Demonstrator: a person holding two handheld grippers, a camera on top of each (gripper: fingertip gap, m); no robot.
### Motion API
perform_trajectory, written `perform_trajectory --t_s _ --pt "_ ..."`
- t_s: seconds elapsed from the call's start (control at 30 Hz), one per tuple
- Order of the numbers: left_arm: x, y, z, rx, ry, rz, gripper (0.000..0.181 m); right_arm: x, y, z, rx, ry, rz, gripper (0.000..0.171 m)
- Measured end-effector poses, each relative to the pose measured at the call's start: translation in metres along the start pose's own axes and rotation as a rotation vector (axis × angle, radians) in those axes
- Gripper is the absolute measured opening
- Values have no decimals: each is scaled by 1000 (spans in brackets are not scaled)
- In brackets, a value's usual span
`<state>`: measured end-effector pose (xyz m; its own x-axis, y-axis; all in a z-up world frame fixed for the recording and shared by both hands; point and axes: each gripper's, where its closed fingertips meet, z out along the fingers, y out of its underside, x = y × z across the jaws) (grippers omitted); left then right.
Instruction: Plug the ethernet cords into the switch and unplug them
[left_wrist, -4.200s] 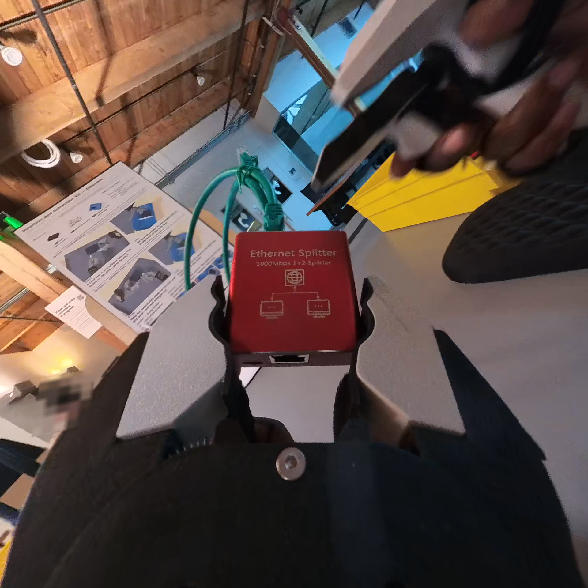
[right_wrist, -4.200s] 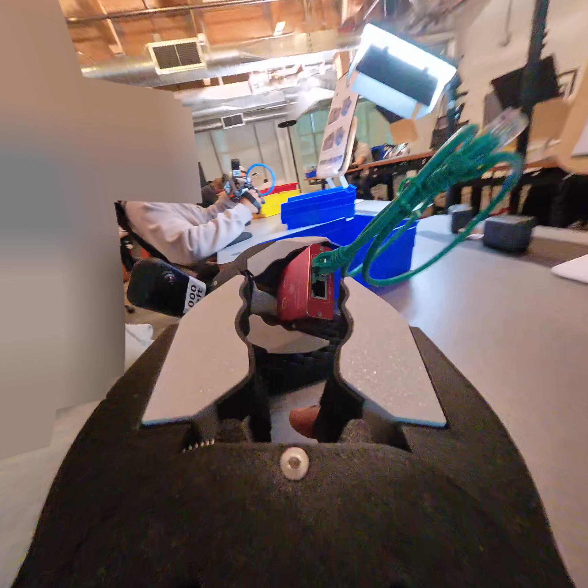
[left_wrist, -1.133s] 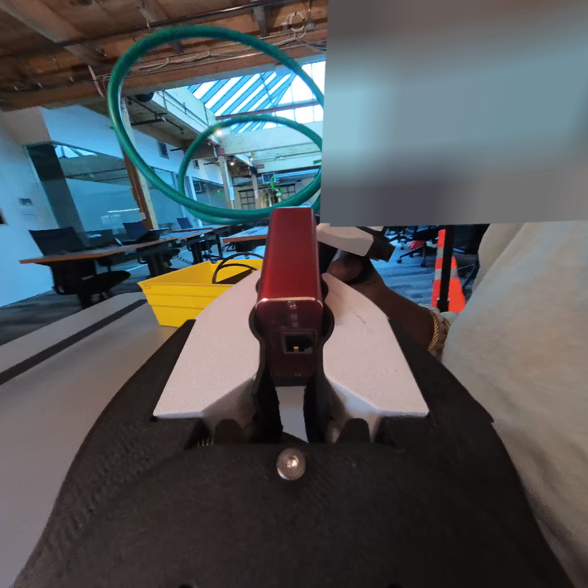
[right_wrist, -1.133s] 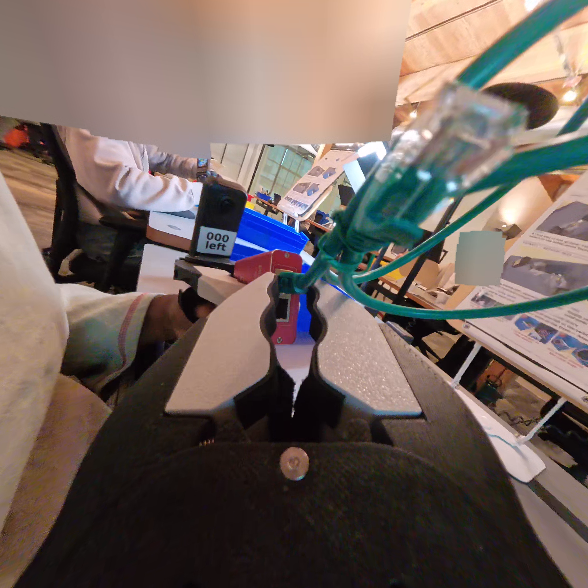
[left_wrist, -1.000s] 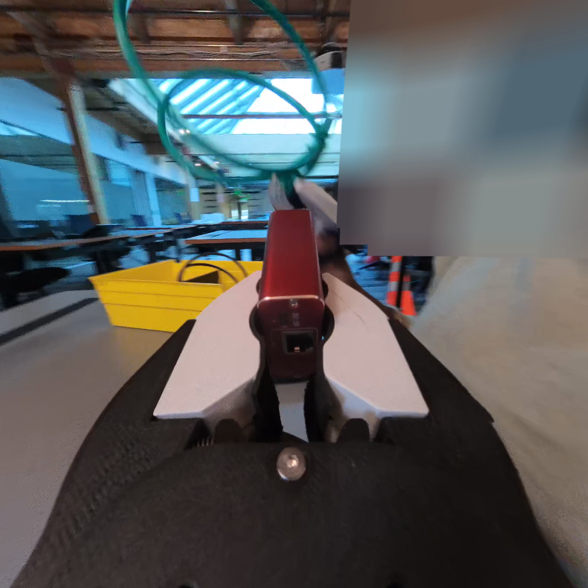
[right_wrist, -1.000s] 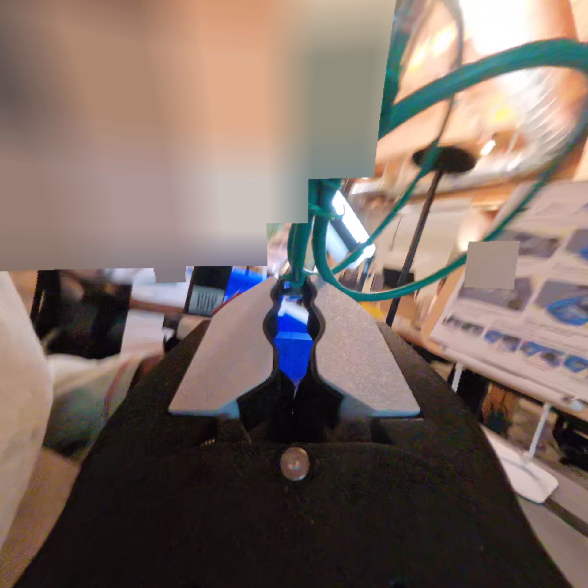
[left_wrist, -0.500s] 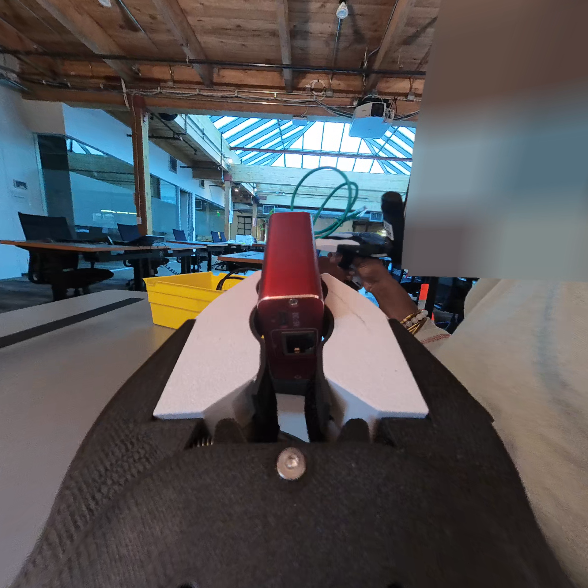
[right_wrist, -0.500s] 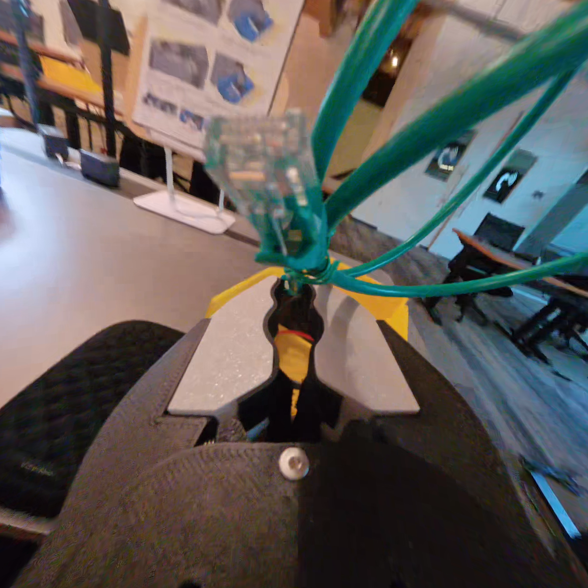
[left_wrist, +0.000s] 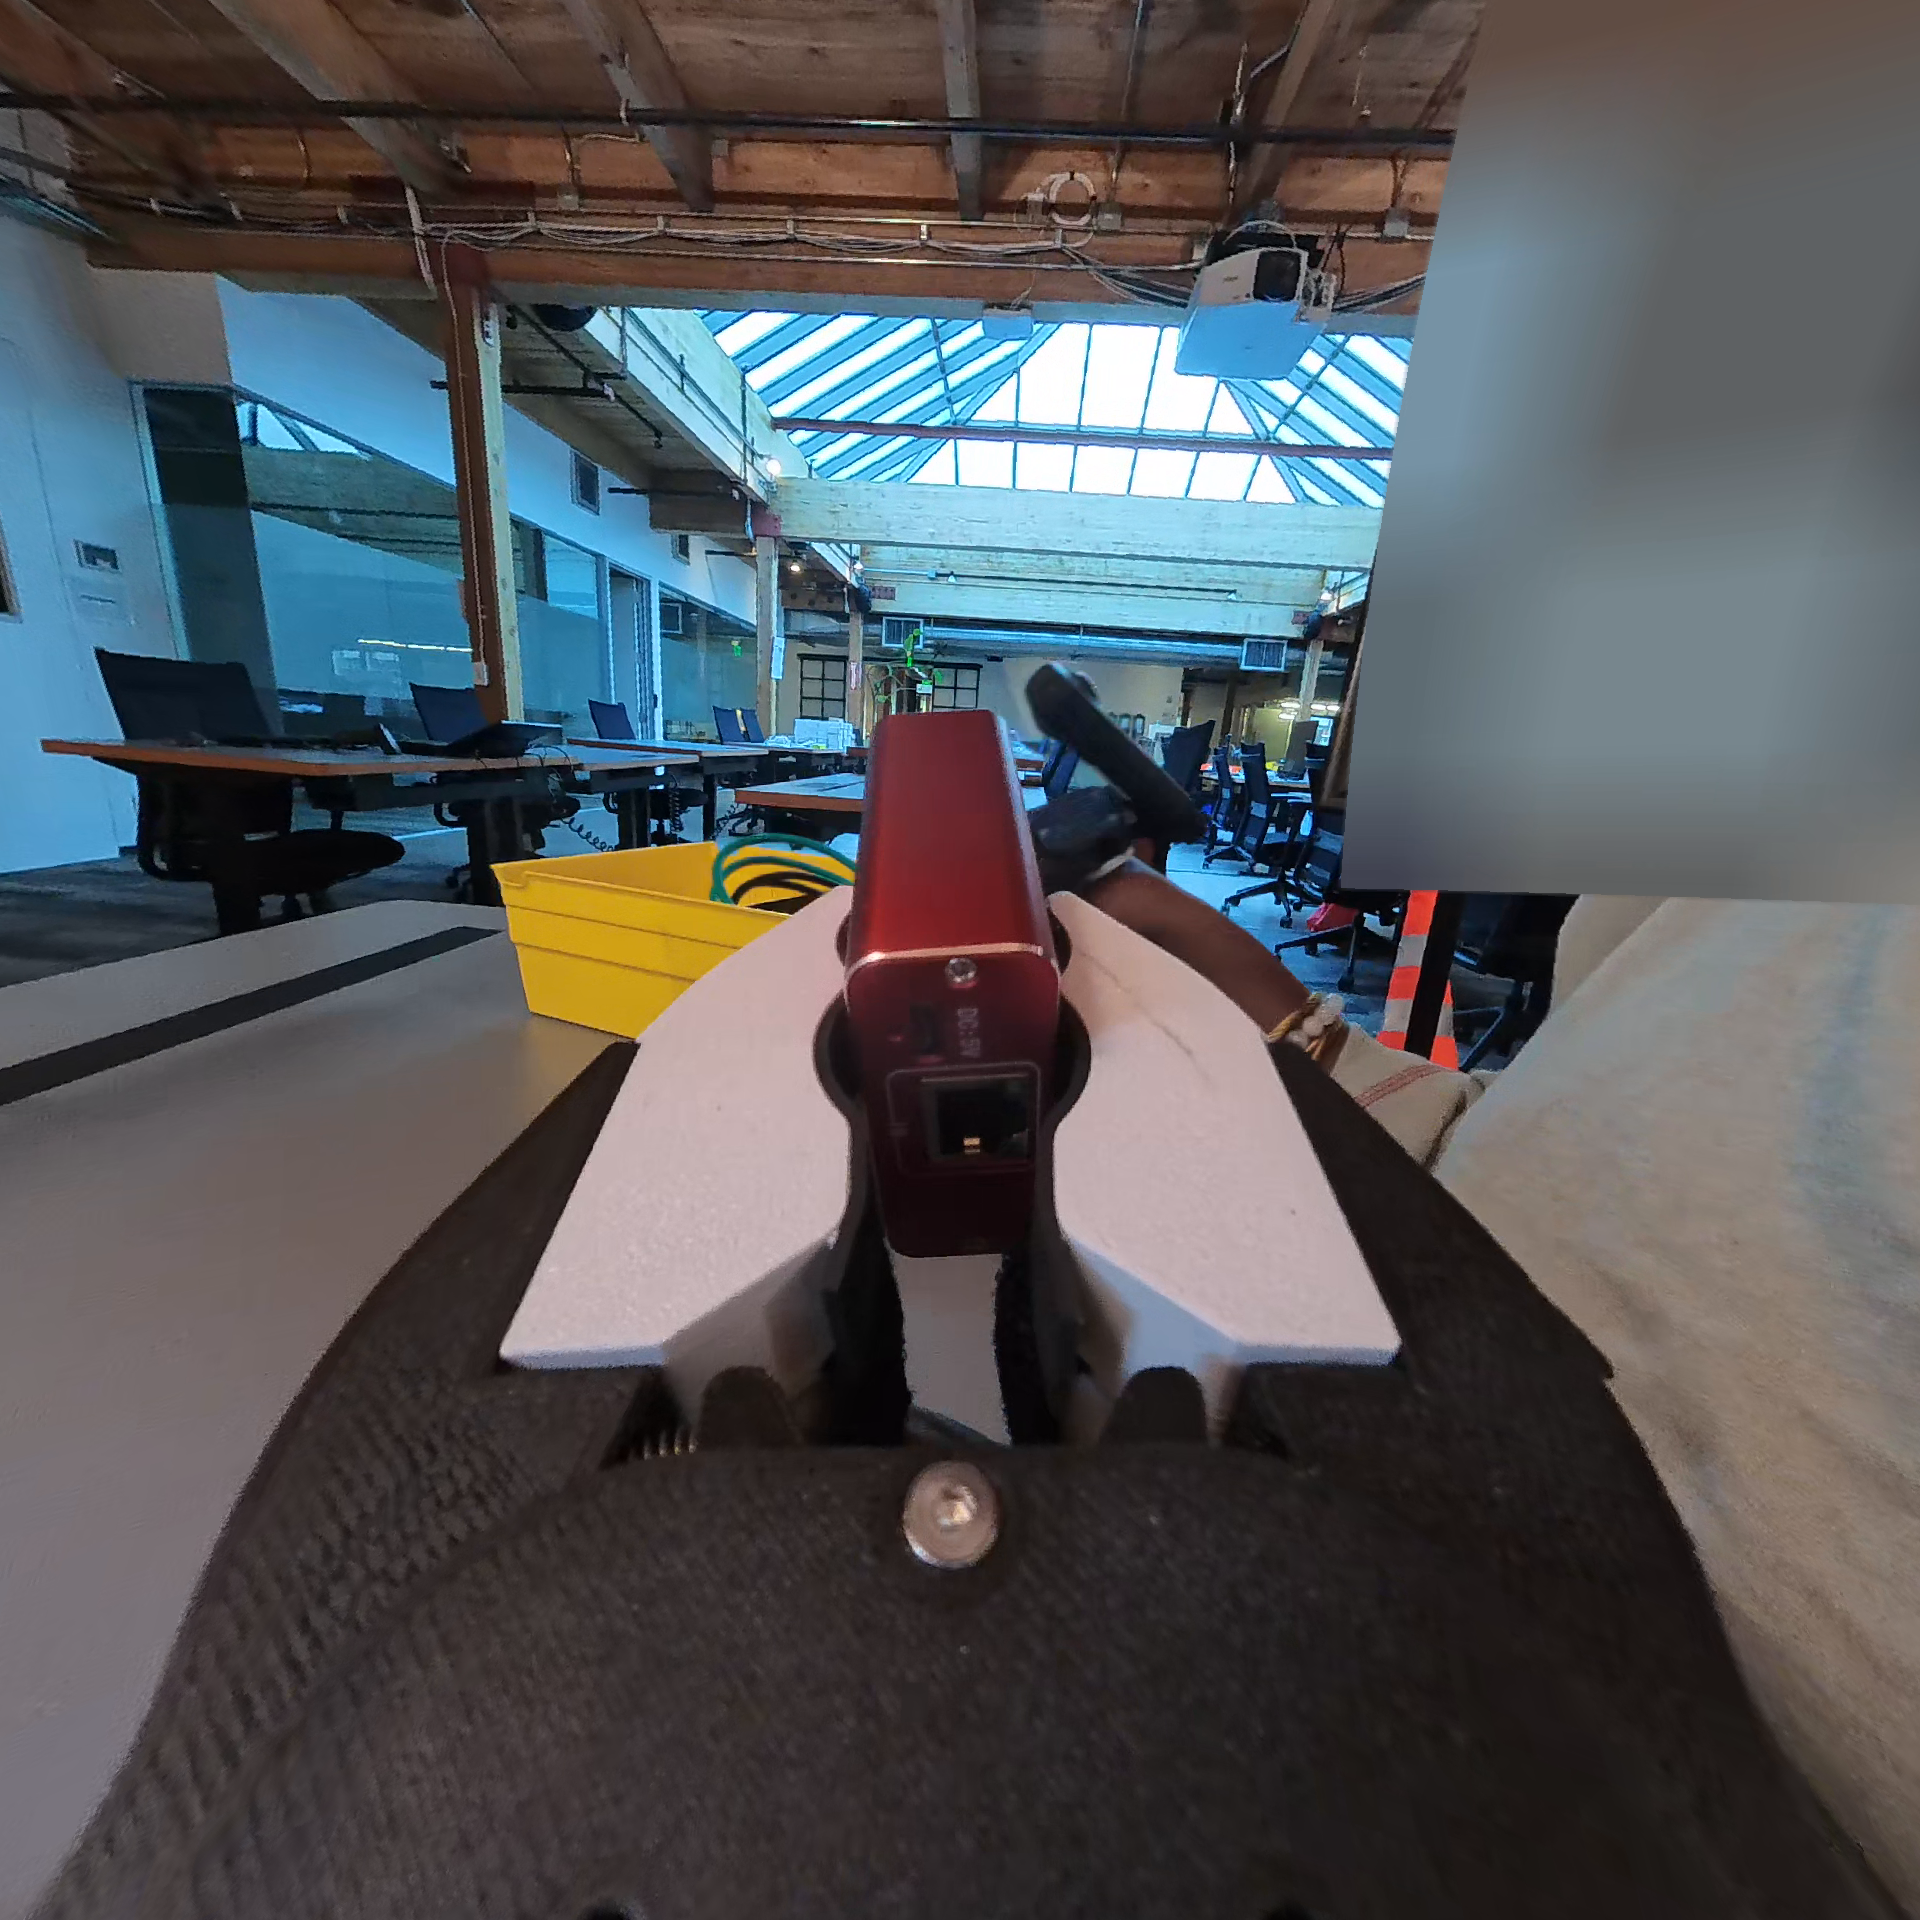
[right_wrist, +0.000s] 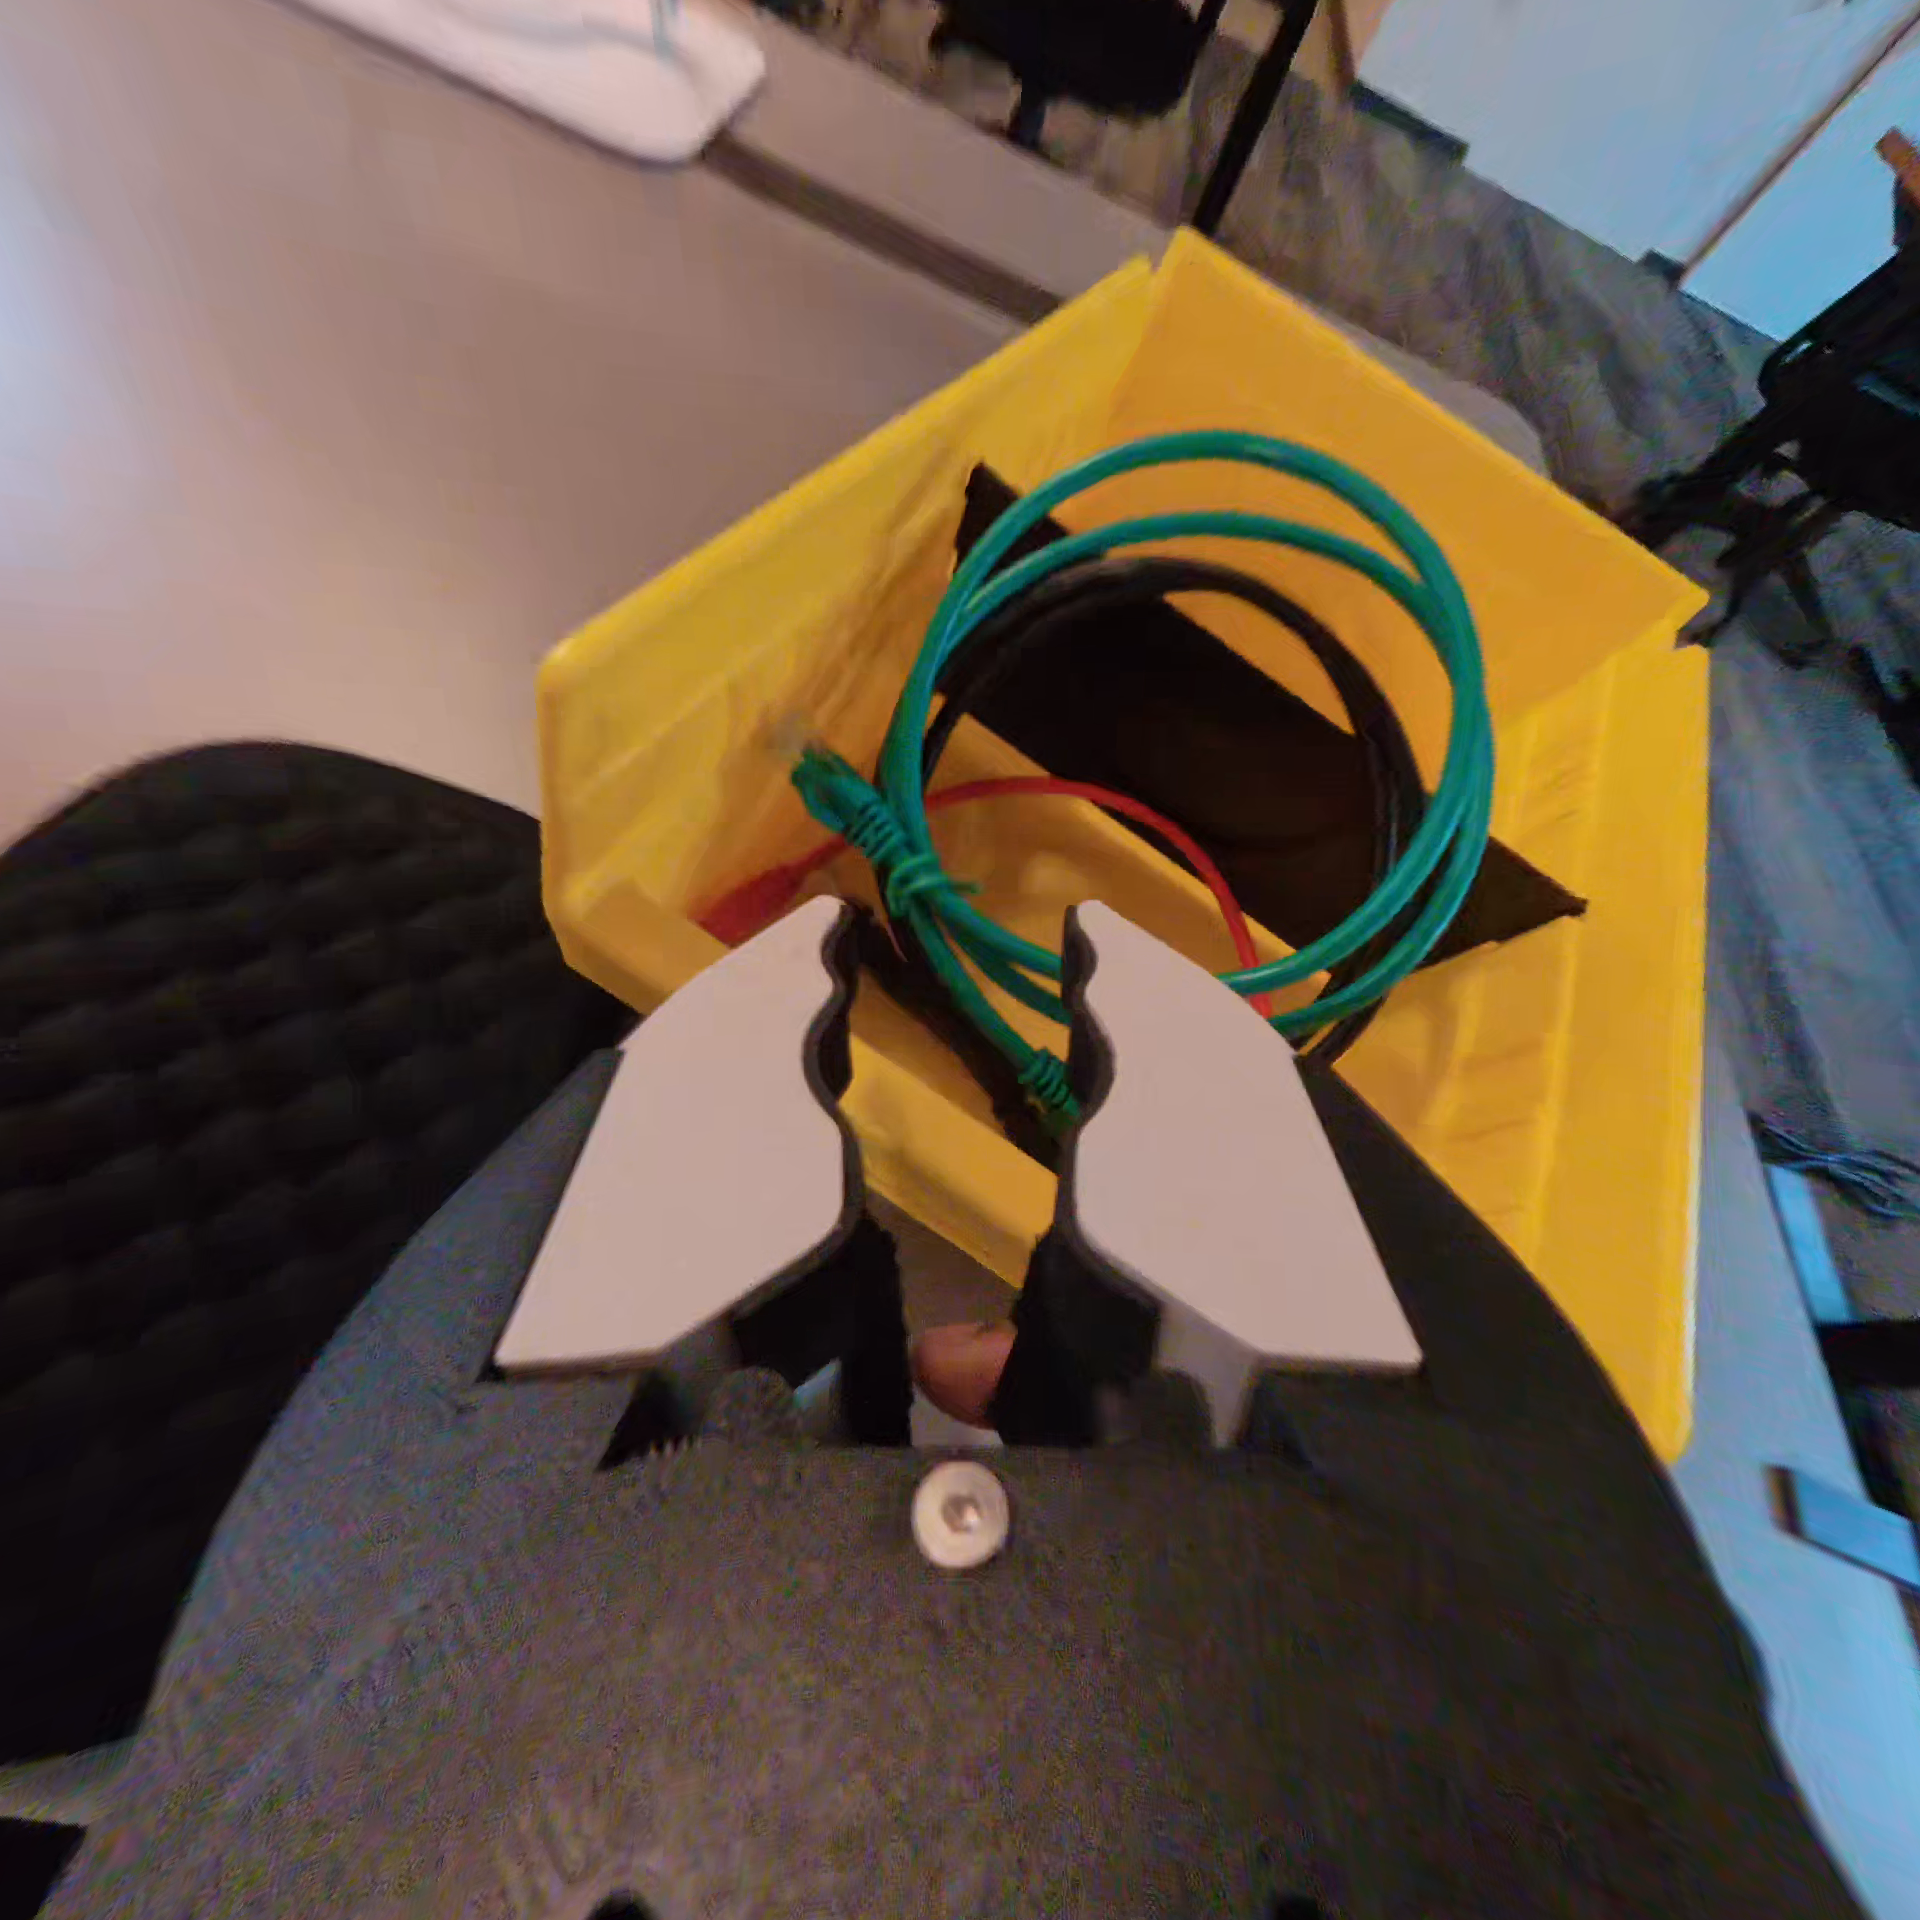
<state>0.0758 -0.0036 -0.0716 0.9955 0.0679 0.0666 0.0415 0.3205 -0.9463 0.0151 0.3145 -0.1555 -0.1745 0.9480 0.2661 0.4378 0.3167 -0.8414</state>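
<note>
The green ethernet cord (right_wrist: 1195, 727), gripped half a second ago, now lies coiled in the yellow plastic bin (right_wrist: 748, 665) on the bench (right_wrist: 312, 364); right gripper (right_wrist: 956, 971) fingers (right_wrist: 717, 1132) stand apart, empty. Left gripper (left_wrist: 951, 1023) fingers clamp one red metal switch (left_wrist: 940, 883), edge-up.

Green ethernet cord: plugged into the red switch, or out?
Out. The green ethernet cord lies coiled in the yellow bin, below the open right gripper; the red switch is elsewhere, in the left gripper.
</note>
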Motion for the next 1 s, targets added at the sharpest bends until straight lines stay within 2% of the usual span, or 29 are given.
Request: perform_trajectory --t_s 0.03,0.1,0.17,0.23,0.33,0.43,0.53,0.63,0.83,0.87,0.97,1.0 --pt "0 0 0 -1 -3 -2 29 2 -5 -5 45 -9 33 37" --pt "-1 1 0 -7 -9 -1 29 -1 -16 -16 125 -34 69 36" --pt "-1 3 1 -15 -11 -2 29 -21 -36 -30 262 -135 85 36" --pt "0 4 2 -20 -5 -1 29 -60 -72 -52 482 -345 83 42" --pt "2 6 3 -31 7 7 29 -127 -123 -88 758 -700 101 63" --pt "7 9 4 -49 35 7 29 -208 -135 -105 778 -1038 21 71" --pt "14 13 5 -72 74 12 29 -269 -132 -105 707 -1234 -41 72" --pt "19 15 6 -82 108 -12 29 -298 -129 -98 643 -1300 -81 68" --pt "25 22 8 -129 133 20 29 -300 -136 -102 627 -1426 34 34" --pt "27 23 8 -134 143 24 29 -300 -135 -102 632 -1427 28 27" --pt "21 28 11 -152 98 47 31 -292 -138 -101 699 -1342 -24 25" --pt "17 28 12 -149 68 56 39 -284 -143 -101 736 -1286 -36 26"
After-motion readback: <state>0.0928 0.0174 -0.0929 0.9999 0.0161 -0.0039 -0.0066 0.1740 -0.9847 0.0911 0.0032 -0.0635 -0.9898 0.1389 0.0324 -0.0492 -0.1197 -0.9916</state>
